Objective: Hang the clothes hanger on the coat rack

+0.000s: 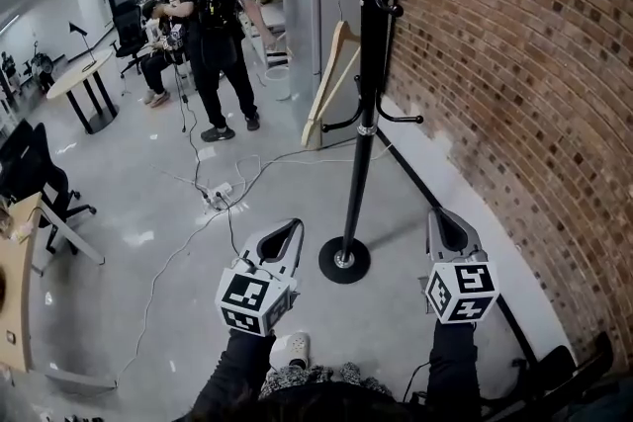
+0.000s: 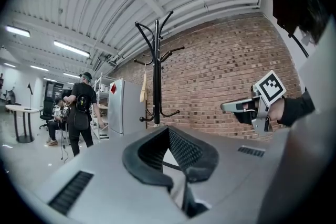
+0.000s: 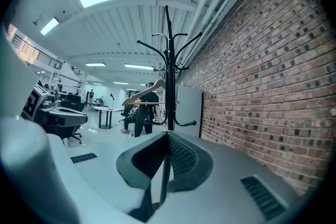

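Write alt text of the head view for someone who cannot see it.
A wooden clothes hanger hangs on a black coat rack beside a brick wall. Below, the left gripper and right gripper, both shut and empty, point toward its base.

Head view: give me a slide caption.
Wooden hanger hangs on the coat rack; left gripper and right gripper hover shut and empty near its base.

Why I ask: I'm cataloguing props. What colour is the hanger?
The hanger is pale natural wood; it shows clearest in the head view, hanging on the rack.
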Motion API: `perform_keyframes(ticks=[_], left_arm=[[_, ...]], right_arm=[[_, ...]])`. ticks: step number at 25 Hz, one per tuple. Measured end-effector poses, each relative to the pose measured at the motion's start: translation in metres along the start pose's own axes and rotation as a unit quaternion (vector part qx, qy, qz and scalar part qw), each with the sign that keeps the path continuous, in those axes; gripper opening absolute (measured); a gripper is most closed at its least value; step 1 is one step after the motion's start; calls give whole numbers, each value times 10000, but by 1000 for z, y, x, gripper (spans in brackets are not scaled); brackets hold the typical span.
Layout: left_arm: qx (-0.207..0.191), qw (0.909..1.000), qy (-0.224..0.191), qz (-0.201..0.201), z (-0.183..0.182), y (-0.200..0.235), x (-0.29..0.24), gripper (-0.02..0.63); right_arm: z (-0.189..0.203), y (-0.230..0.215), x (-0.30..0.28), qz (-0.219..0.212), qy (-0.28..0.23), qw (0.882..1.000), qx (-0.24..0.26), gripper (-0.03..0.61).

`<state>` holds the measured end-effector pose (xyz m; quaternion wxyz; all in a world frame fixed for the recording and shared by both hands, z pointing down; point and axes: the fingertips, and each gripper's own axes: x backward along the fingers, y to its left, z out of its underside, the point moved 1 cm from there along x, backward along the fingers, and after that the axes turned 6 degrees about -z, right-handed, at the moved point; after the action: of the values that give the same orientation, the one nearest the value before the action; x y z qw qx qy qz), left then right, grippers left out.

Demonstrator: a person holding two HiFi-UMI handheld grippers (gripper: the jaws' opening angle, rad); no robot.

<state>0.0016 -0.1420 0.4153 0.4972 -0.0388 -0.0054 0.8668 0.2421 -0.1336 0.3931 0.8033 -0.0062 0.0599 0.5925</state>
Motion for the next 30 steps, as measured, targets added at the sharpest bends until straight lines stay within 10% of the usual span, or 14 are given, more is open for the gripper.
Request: perform_keyframes(ticks=[30], left_arm=[[131, 9999, 23, -20, 2, -17, -1, 8]], right_arm=[[17, 6, 19, 23, 351, 9992, 200, 8]])
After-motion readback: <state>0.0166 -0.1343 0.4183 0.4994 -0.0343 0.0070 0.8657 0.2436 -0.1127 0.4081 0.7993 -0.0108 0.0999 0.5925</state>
